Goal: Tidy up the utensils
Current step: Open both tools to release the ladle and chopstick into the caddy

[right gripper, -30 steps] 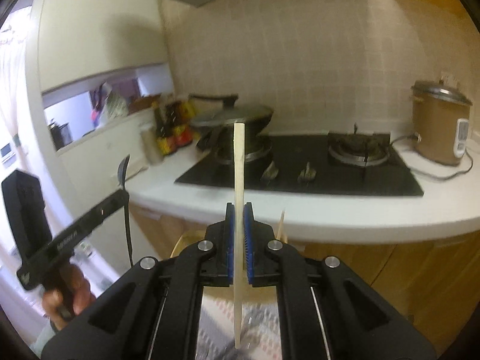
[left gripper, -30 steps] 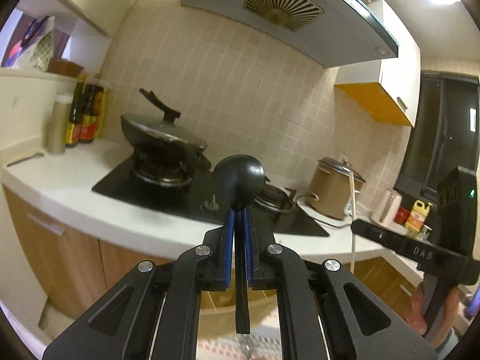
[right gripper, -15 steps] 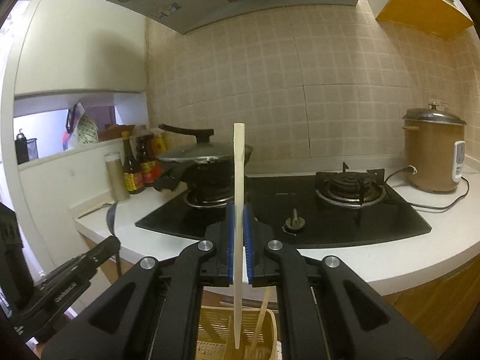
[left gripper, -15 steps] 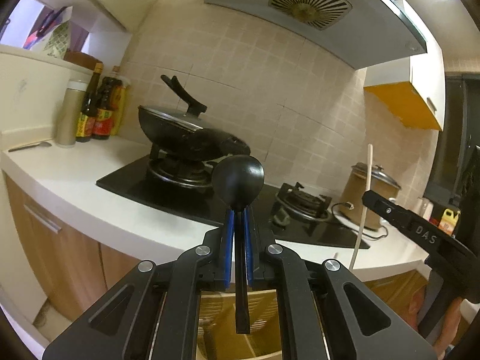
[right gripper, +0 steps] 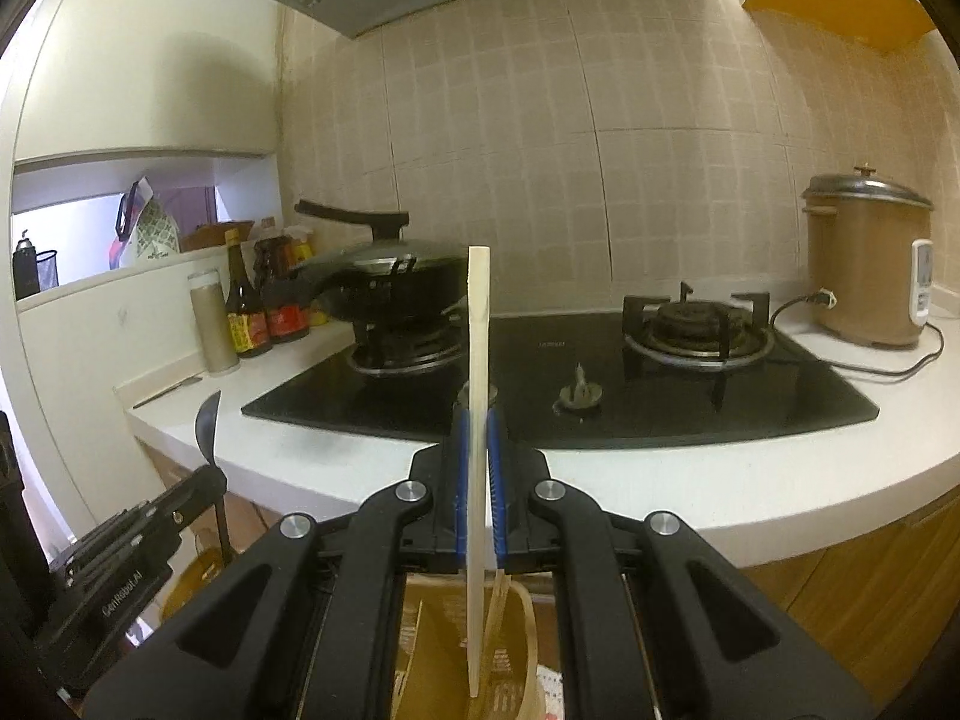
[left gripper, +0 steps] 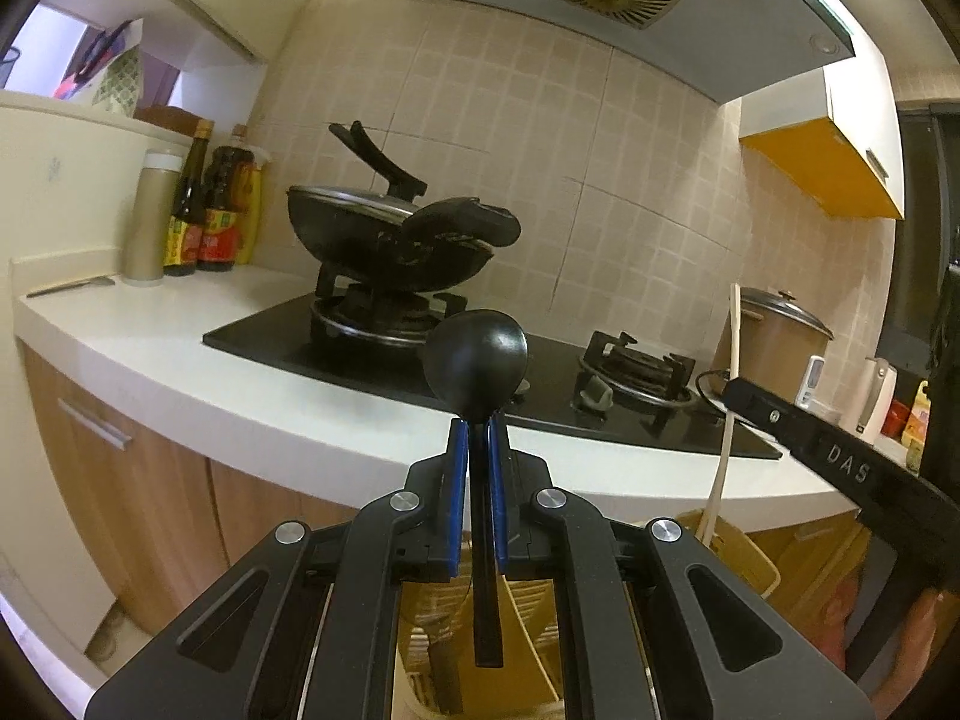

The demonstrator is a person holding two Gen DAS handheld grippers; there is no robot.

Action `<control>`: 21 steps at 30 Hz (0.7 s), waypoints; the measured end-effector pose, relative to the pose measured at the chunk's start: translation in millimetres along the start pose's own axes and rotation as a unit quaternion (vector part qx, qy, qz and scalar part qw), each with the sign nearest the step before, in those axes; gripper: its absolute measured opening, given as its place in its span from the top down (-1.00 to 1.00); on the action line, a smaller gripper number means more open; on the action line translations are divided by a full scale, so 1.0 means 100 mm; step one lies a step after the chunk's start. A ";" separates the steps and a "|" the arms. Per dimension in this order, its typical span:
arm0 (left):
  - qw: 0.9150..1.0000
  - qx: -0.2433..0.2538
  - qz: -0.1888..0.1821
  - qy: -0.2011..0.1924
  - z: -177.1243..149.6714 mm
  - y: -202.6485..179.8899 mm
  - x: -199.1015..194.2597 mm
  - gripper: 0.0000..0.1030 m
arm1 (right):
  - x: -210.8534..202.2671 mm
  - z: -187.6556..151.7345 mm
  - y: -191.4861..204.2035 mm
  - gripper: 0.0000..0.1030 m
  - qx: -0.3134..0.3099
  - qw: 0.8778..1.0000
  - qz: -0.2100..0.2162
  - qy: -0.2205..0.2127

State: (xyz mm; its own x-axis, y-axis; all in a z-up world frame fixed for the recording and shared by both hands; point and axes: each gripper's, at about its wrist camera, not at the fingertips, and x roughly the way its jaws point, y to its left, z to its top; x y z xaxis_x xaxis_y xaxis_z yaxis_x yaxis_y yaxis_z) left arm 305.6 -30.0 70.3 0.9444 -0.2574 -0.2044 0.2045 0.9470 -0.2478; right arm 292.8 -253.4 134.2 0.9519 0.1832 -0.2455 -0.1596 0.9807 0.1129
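My left gripper is shut on a black ladle, held upright with its round bowl up and its handle pointing down. My right gripper is shut on a pale flat utensil, also held upright. Both are above a yellow slotted utensil holder that stands below the counter; it also shows in the left wrist view. The right gripper and its pale utensil appear at the right of the left wrist view. The left gripper and ladle appear at the lower left of the right wrist view.
A white counter carries a black gas hob with a lidded black wok. Sauce bottles stand at the far left. A brown rice cooker stands at the right. Wooden cabinet doors are below.
Both grippers have tilted up and moved closer to the counter with their utensils still gripped. The utensil holder now sits under both.
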 end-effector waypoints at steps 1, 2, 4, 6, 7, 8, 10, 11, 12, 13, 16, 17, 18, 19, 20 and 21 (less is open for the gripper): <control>1.000 -0.002 -0.003 0.003 -0.01 0.00 -0.01 0.88 | -0.02 -0.02 -0.01 0.91 0.002 1.000 -0.001 0.000; 1.000 -0.005 -0.005 0.006 0.00 0.01 -0.02 0.88 | -0.04 -0.03 -0.01 0.90 0.003 1.000 -0.001 0.004; 1.000 -0.011 -0.011 0.010 0.00 0.05 -0.06 0.83 | -0.09 -0.05 -0.02 0.90 0.002 1.000 0.007 0.012; 1.000 -0.012 -0.015 0.013 0.00 0.05 -0.13 0.53 | -0.15 -0.07 0.00 0.89 -0.005 1.000 0.013 0.023; 1.000 -0.012 -0.017 0.012 0.00 0.06 -0.18 0.40 | -0.18 -0.07 0.01 0.78 -0.009 0.999 0.015 0.029; 1.000 -0.012 -0.016 0.011 0.01 0.07 -0.23 0.39 | -0.21 -0.08 0.02 0.68 -0.013 0.999 0.015 0.032; 1.000 -0.015 -0.019 0.015 0.04 0.09 -0.33 0.39 | -0.31 -0.08 0.02 0.64 -0.012 0.999 0.020 0.040; 1.000 -0.017 -0.020 0.016 0.06 0.09 -0.36 0.39 | -0.37 -0.08 0.01 0.64 -0.010 0.999 0.022 0.043; 0.999 -0.020 -0.021 0.018 0.08 0.10 -0.41 0.39 | -0.43 -0.07 0.01 0.64 -0.007 0.999 0.024 0.046; 0.999 -0.022 -0.025 0.023 0.12 0.11 -0.49 0.39 | -0.49 -0.07 0.00 0.64 -0.005 0.999 0.026 0.047; 0.998 -0.020 -0.035 0.037 0.20 0.12 -0.72 0.39 | -0.73 -0.06 -0.02 0.64 0.001 0.998 0.031 0.058; 0.998 -0.019 -0.035 0.039 0.22 0.12 -0.78 0.39 | -0.83 -0.05 -0.02 0.62 0.002 0.998 0.031 0.060; 0.998 -0.018 -0.038 0.042 0.25 0.12 -0.89 0.38 | -0.90 -0.04 -0.03 0.60 0.002 0.998 0.029 0.061; 0.998 -0.018 -0.041 0.044 0.27 0.12 -0.95 0.34 | -0.98 -0.04 -0.02 0.55 0.003 0.998 0.026 0.064; 0.998 -0.020 -0.047 0.048 0.29 0.13 -1.03 0.32 | -1.07 -0.03 -0.02 0.48 0.005 0.997 0.028 0.069; 0.997 -0.023 -0.052 0.053 0.30 0.13 -1.10 0.30 | -1.13 -0.02 -0.01 0.46 0.007 0.997 0.031 0.072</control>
State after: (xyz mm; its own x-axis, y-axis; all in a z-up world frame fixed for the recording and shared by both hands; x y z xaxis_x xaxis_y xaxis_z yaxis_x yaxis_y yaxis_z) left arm 212.6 16.5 117.8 0.8858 -0.3753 -0.2729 0.2864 0.9049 -0.3150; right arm 184.7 -275.4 160.0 0.8927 0.2514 -0.3741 -0.2117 0.9666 0.1444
